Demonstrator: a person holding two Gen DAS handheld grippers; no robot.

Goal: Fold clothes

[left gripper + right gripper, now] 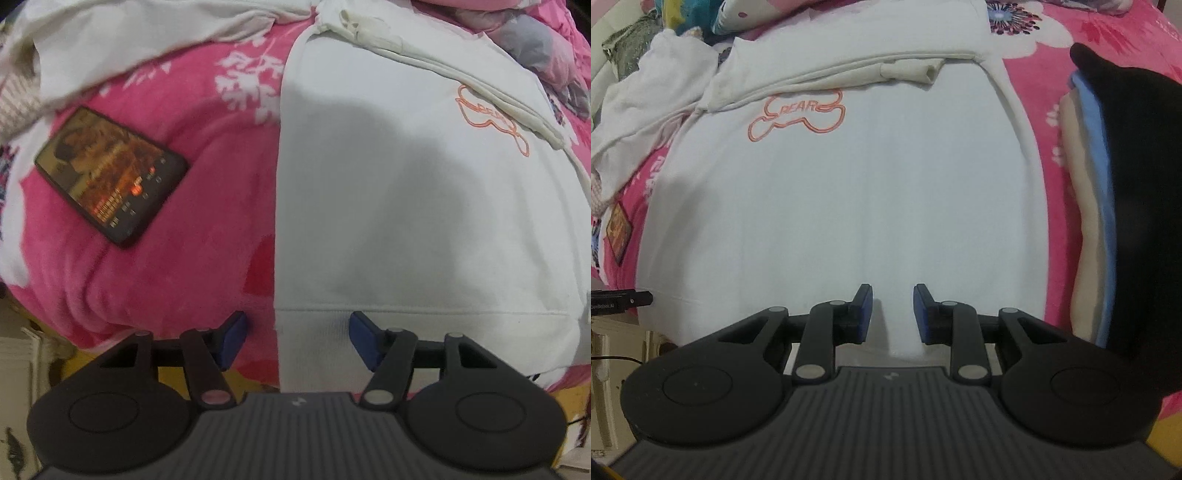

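White sweatshirt (842, 206) flat on pink bedspread (192, 258), hem at the bed's near edge; both grippers at the hem.

Sleeves lie folded across the chest above the orange BEAR logo (798, 116), so sleeve folds appear in place; body is still full length, hem-to-collar fold outstanding by my judgement. Left gripper (297, 339): jaws spread, straddling the hem's left corner. Right gripper (893, 314): jaws spread, narrower, over mid-hem, pinching nothing. Folded stack (1108, 221) toward the bed's right edge; phone (110, 173) toward the left.
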